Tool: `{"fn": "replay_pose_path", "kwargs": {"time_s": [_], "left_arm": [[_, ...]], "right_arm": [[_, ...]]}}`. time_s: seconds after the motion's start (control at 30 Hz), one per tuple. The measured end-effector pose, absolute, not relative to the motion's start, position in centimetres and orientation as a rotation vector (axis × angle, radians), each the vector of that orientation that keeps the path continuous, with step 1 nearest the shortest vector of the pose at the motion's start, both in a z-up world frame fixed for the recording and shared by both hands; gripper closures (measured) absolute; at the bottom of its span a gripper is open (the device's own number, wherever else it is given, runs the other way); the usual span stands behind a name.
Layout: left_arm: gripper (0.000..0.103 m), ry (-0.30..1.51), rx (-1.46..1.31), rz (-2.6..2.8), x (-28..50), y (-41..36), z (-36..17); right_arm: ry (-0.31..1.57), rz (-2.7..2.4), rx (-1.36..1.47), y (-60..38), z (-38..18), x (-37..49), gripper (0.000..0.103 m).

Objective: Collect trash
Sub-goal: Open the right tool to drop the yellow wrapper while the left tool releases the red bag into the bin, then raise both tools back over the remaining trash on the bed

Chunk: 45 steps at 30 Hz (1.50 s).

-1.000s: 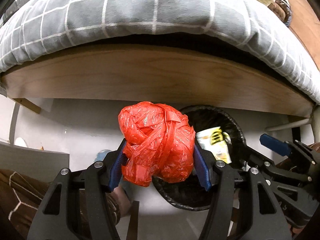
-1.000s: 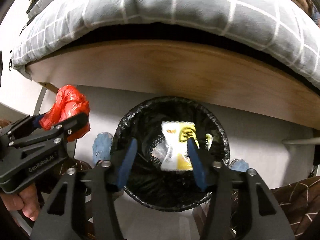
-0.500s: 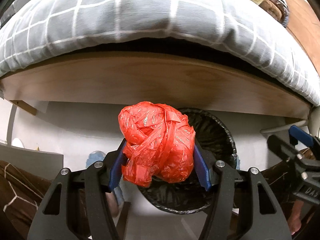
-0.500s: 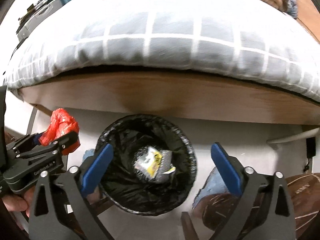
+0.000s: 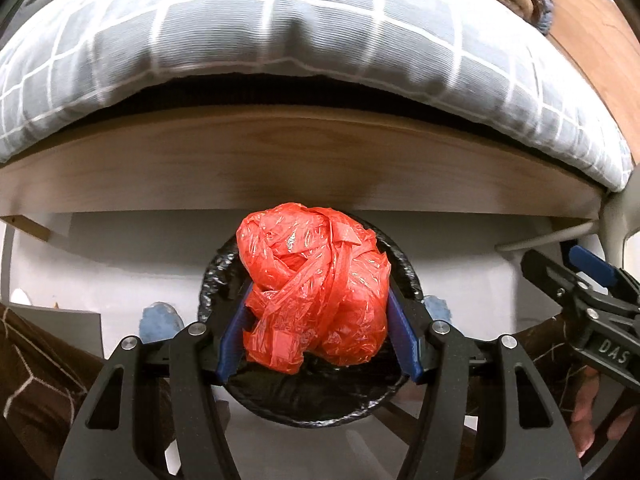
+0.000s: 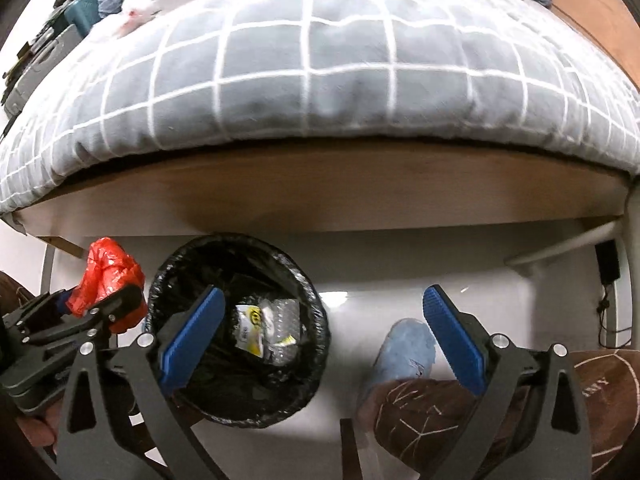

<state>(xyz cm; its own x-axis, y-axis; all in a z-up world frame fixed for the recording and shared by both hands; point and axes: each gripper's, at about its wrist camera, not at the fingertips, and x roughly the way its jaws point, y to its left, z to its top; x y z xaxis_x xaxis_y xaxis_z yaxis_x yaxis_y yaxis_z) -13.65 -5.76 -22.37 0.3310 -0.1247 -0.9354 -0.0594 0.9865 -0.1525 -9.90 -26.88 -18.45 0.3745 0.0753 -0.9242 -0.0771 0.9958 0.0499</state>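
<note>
Seen from the left wrist, the left gripper (image 5: 318,328) clamps a crumpled red plastic bag (image 5: 314,288) between its blue pads (image 5: 236,338), the wad bulging above and in front of both fingers. Directly beneath the bag sits a round bin lined with a black bin liner (image 5: 308,404), its rim showing around the red plastic on every side. The bin stands on a pale floor (image 5: 120,256) just in front of a wooden bed frame (image 5: 300,160), which carries a grey duvet with a white grid pattern (image 5: 280,32). A blue slipper (image 5: 160,318) peeks out to the left of the bin, beside brown patterned trousers (image 5: 36,364). At the right edge, part of the right gripper (image 5: 588,280) enters the view, with a hand (image 5: 584,412) below it.

From the right wrist, the right gripper (image 6: 320,338) stands with its blue pads (image 6: 192,336) spread wide and nothing between them. It hovers off to the right of the bin (image 6: 240,412), one finger over the bin's mouth and the other over a blue slipper (image 6: 404,350) and a brown trouser leg (image 6: 448,412). Inside the liner lie a yellow and white wrapper (image 6: 250,328) and some clear crinkled plastic (image 6: 286,312). At the left edge, the left gripper (image 6: 76,312) holds the red bag (image 6: 106,276) just beside the bin's rim. The grey checked duvet (image 6: 320,76) and the bed frame (image 6: 320,196) fill the upper half, with clutter (image 6: 72,20), too blurred to identify, along the far side of the bed.
</note>
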Motion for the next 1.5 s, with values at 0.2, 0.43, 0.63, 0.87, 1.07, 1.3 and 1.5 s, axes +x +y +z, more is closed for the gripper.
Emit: {"fn": "replay_pose_path", "kwargs": {"time_s": [0.2,0.43,0.63,0.87,1.07,1.3,1.5], "left_arm": [[0.043,1.266,-0.149,-0.064,-13.9,-7.2,-23.8],[0.043,1.277,-0.089,-0.091,-13.9,-9.3,-24.2],[0.038,1.282,-0.061,-0.089,-13.8,-10.1,-24.4],[0.019,1.256,-0.061,-0.047,-13.6,-9.7,-23.6],[0.008,1.224,-0.038,-0.022,-14.2,-9.0,-22.4],[0.006,1.204,-0.045,0.018,-15.0,-6.7,-21.4],[0.006,1.162,-0.038,0.038,-15.8,-5.2,-19.3]], "right_arm": [[1.198,0.055,0.024,-28.7,-19.4,-10.2,0.008],[1.204,0.043,0.0,-28.3,-20.3,-10.4,0.008],[1.209,0.046,-0.034,-27.7,-20.4,-10.6,0.008],[1.215,0.054,-0.052,-27.2,-20.7,-10.8,0.008],[1.204,0.058,-0.05,-26.9,-20.5,-10.8,0.008],[1.183,0.059,-0.056,-26.7,-19.6,-11.1,0.008],[1.169,0.049,-0.028,-27.0,-18.6,-11.3,0.008]]}}
